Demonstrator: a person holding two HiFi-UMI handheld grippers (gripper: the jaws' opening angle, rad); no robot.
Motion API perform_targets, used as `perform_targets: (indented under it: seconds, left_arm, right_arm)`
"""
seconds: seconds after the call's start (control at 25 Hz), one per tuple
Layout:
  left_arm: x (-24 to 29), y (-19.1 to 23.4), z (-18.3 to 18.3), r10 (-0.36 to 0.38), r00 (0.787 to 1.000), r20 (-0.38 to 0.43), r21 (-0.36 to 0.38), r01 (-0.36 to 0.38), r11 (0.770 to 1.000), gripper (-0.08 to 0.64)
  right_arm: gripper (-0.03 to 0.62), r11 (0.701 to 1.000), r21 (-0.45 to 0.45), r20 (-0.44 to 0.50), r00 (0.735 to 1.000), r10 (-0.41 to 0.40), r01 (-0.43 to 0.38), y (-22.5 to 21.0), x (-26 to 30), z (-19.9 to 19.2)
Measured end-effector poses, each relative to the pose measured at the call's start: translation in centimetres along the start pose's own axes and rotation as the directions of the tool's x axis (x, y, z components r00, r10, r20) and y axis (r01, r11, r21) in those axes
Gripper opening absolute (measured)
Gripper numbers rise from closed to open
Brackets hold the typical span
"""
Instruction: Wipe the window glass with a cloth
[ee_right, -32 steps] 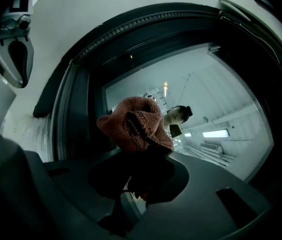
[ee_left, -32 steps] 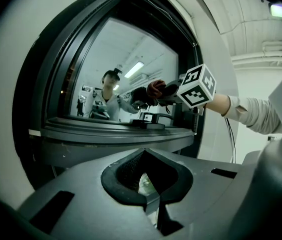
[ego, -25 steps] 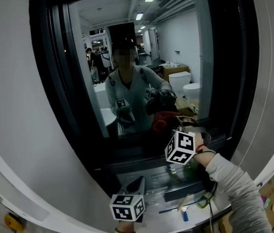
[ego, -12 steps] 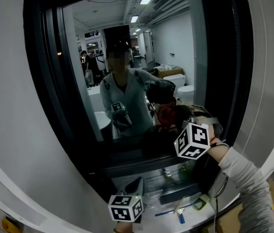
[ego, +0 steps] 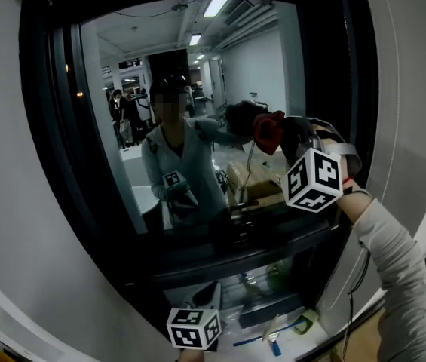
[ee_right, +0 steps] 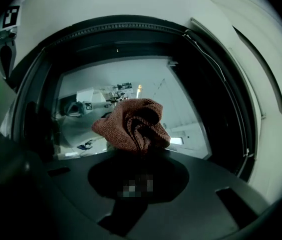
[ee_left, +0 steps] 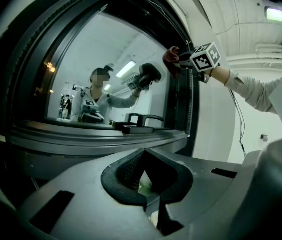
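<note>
Between right tongs (ee_right: 137, 153), cloth (ee_right: 132, 123) toward glass (ee_right: 183, 101)

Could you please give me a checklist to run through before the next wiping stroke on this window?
1. Cloth gripped by the right tool: ok, bunched between its shut jaws.
2. Cloth pressed on the glass: cannot tell; it is up at the pane's upper right, but contact is unclear.
3. Left tool out of the way: ok, low beneath the sill, shut and empty.
4. Handle clear of the cloth: ok, it sits at the bottom of the window, well below.
5. Room to sweep: ok leftward; the frame is close on the right.
</note>
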State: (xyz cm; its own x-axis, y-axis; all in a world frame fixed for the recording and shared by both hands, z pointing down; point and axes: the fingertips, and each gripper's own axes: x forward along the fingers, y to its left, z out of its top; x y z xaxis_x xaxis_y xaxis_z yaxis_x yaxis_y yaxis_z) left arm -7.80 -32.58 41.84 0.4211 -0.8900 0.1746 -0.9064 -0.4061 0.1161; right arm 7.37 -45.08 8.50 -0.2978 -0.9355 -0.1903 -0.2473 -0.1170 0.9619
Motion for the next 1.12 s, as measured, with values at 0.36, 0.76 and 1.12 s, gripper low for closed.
perform_targets:
  seconds: [0.36, 0.76, 1.12]
  left_arm:
    - [2.5, -1.0, 0.2, -0.03, 1.0, 0.005, -0.008, 0.03, 1.0, 0.005]
    - [4.6, -1.0, 0.1, -0.039, 0.999, 0.001, -0.013, 0.039, 0.999, 0.005]
    - [4.6, 0.1, 0.4, -0.008, 1.0, 0.003, -0.037, 0.008, 0.999, 0.005]
  right_arm:
    - [0.061, 0.976, -0.046, -0.049, 0.976, -0.214, 0.212, -12.4, 1.7, -2.7]
    - [0.061, 0.914, -0.095, -0.106, 0.909, -0.402, 0.394, -22.1, 3.9, -4.7]
    - [0.061, 0.916, -0.046, -0.142, 0.905, -0.4, 0.398, -22.9, 7.0, -5.8]
